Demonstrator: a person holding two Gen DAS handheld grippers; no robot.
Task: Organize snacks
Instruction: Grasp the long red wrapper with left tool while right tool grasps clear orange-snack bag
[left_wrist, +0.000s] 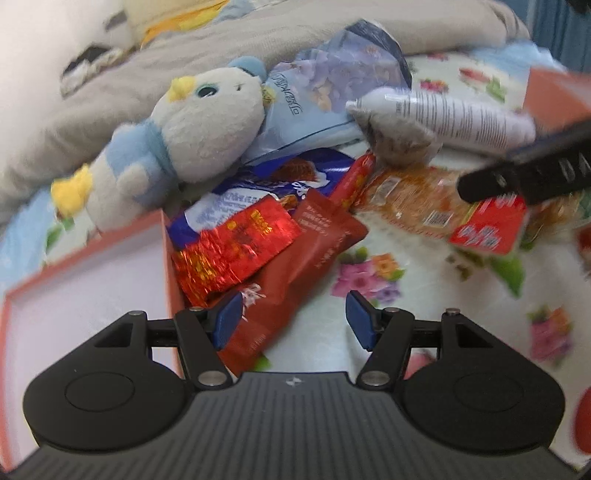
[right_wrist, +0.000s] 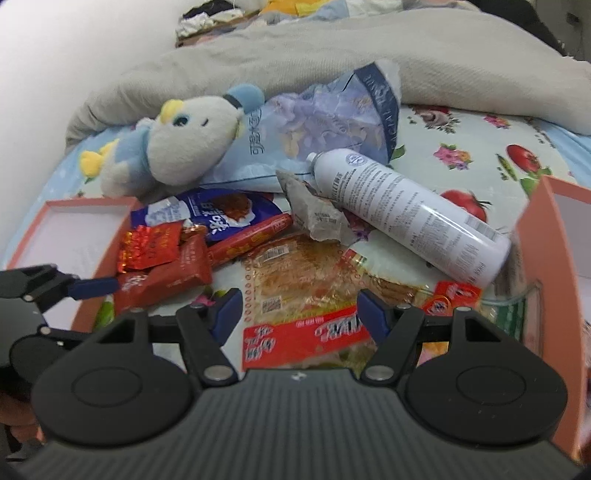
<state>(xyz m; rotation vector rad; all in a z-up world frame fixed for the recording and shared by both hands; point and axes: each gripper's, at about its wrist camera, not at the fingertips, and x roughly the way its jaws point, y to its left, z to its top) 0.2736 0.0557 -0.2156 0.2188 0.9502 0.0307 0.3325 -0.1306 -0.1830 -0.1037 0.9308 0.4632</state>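
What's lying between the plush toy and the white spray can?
In the right wrist view, a pale blue tissue pack fills the stretch between the plush toy and the white spray can.

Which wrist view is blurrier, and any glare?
Left wrist view: blurrier; plush toy and spray can smeared, worst at the edges. Right wrist view: sharper; spray can text readable, foil packet glints. Both bend at the fisheye rim.
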